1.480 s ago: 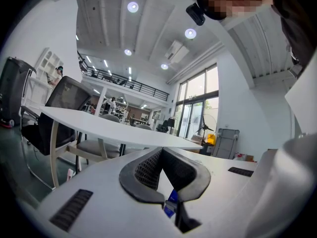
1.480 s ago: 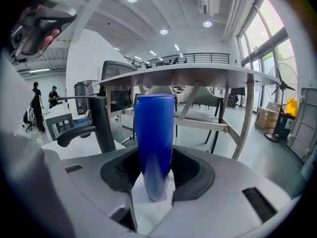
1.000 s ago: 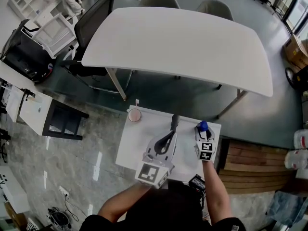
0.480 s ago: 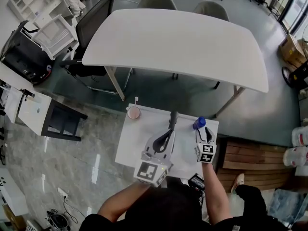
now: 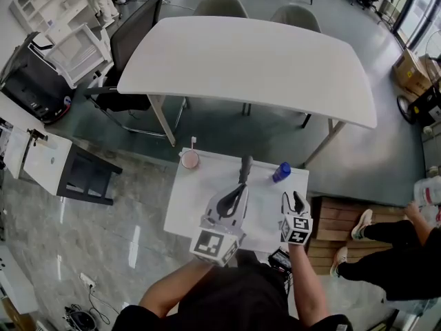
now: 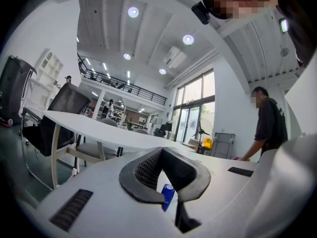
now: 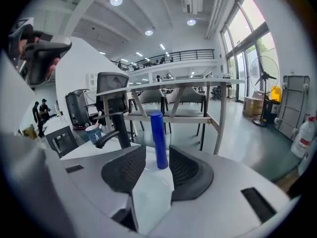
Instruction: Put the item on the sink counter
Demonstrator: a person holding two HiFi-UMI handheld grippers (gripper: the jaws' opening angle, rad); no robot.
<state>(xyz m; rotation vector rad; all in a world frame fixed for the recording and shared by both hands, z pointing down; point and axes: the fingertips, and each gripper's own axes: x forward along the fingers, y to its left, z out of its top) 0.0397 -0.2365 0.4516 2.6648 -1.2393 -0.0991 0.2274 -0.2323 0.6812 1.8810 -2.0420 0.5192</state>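
Observation:
A blue bottle (image 5: 281,172) stands upright near the far right corner of the small white sink counter (image 5: 193,205). My right gripper (image 5: 291,198) is just behind it, open, and its jaws have just been closing a little with nothing between them. In the right gripper view the bottle (image 7: 158,138) rises just beyond the pads (image 7: 190,170), apart from them. My left gripper (image 5: 240,186) hovers over the counter's middle, behind the black faucet (image 5: 244,167). Its tips meet and hold nothing. The bottle (image 6: 167,197) shows through the left gripper's loop.
A pink cup with a toothbrush (image 5: 189,159) sits at the counter's far left corner. A large white table (image 5: 262,61) with chairs stands beyond. A wooden pallet (image 5: 331,219) lies right of the counter, and a person (image 5: 386,254) stands there.
My right gripper has drawn back from the blue bottle, which stays standing on the counter. A person has walked in at the right. The left gripper has barely shifted.

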